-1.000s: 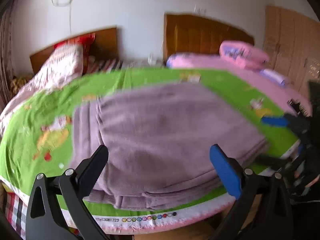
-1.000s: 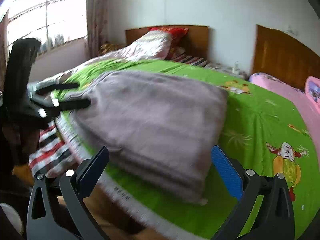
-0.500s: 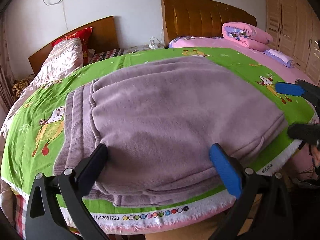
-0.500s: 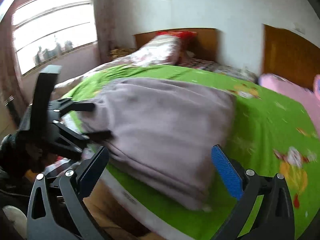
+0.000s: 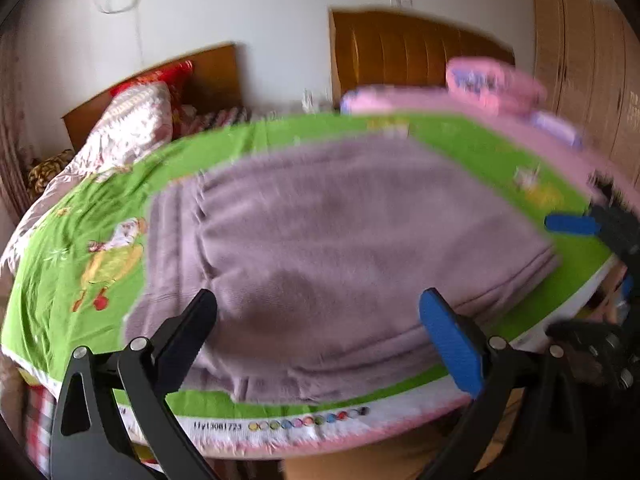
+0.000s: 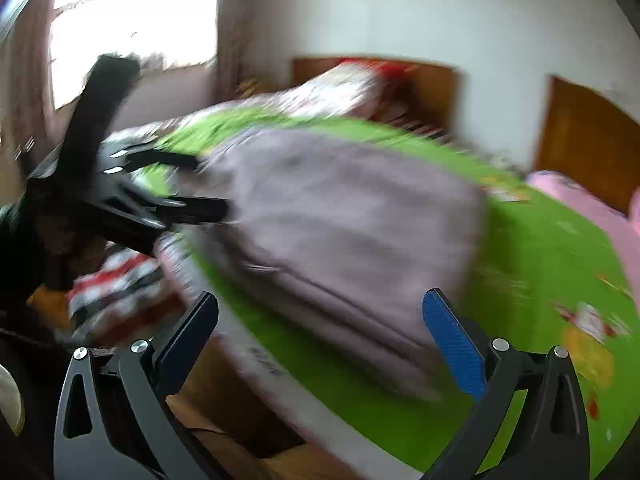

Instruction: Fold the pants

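The mauve pants (image 5: 340,248) lie folded in a thick stack on the green cartoon bedsheet (image 5: 72,240), near the bed's front edge. My left gripper (image 5: 320,332) is open just above and in front of the stack's near edge, holding nothing. In the right wrist view the same pants (image 6: 344,216) sit left of centre, and my right gripper (image 6: 320,332) is open over the stack's right corner, empty. The left gripper (image 6: 176,184) shows at that view's left side, beside the stack's far end. The right gripper (image 5: 592,248) appears at the left view's right edge.
The bed's white printed border (image 5: 304,424) runs along the front edge. A patterned pillow (image 5: 132,128) and wooden headboards (image 5: 412,48) stand at the back. Pink bedding (image 5: 492,84) lies at the back right, beside a wardrobe (image 5: 588,68). A window (image 6: 132,32) is on the left.
Both views have gone blurry with motion. My left gripper has pulled back a little from the stack. The right gripper has swung, with the pants shifting left in its view.
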{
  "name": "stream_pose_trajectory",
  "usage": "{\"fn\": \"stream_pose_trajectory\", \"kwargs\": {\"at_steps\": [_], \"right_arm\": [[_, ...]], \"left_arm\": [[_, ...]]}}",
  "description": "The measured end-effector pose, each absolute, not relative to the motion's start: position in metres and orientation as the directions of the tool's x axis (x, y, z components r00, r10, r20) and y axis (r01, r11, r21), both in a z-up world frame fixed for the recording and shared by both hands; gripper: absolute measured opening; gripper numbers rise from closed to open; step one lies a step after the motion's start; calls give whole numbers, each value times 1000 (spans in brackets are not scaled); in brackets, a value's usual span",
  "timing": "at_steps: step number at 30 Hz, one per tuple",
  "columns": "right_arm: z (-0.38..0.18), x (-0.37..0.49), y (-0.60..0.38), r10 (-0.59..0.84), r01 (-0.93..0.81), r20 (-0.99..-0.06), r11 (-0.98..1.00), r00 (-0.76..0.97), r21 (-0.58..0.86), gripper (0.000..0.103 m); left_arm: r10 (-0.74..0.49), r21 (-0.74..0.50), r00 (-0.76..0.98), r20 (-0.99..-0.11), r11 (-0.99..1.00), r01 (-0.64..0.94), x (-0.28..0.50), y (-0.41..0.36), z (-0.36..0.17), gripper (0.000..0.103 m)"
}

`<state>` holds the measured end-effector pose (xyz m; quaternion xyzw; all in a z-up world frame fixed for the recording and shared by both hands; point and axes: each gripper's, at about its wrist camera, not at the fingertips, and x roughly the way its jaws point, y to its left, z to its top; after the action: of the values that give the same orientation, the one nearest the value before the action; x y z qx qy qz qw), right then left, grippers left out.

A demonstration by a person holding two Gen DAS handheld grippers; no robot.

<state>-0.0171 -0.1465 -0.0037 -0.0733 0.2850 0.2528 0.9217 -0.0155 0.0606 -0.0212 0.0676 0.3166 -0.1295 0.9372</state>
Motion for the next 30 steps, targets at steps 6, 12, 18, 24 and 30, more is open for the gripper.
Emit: {"fn": "stream_pose_trajectory", "kwargs": {"at_steps": [6, 12, 18, 24, 30], "right_arm": [[-27, -11, -196, 193, -251, -621, 968, 759, -5, 98], [-26, -2, -178, 211, -294, -618, 955, 757, -35, 98], [-29, -4, -167, 183, -300, -621, 950, 762, -88, 98], [-31, 6, -163, 94, -253, -608, 950, 788, -181, 98], [-32, 9, -169, 50, -203, -608, 962, 793, -185, 98]], "left_arm": [[-129, 44, 820, -558, 982, 184, -38, 108, -23, 101], [-102, -104, 849, -519, 993, 56, -45, 158, -15, 101], [-90, -5, 850, -520, 995, 102, -11, 119, -9, 101], [-225, -251, 718, -659, 965, 72, 26, 142, -62, 102], [-197, -203, 700, -687, 976, 76, 34, 141, -67, 102]]}}
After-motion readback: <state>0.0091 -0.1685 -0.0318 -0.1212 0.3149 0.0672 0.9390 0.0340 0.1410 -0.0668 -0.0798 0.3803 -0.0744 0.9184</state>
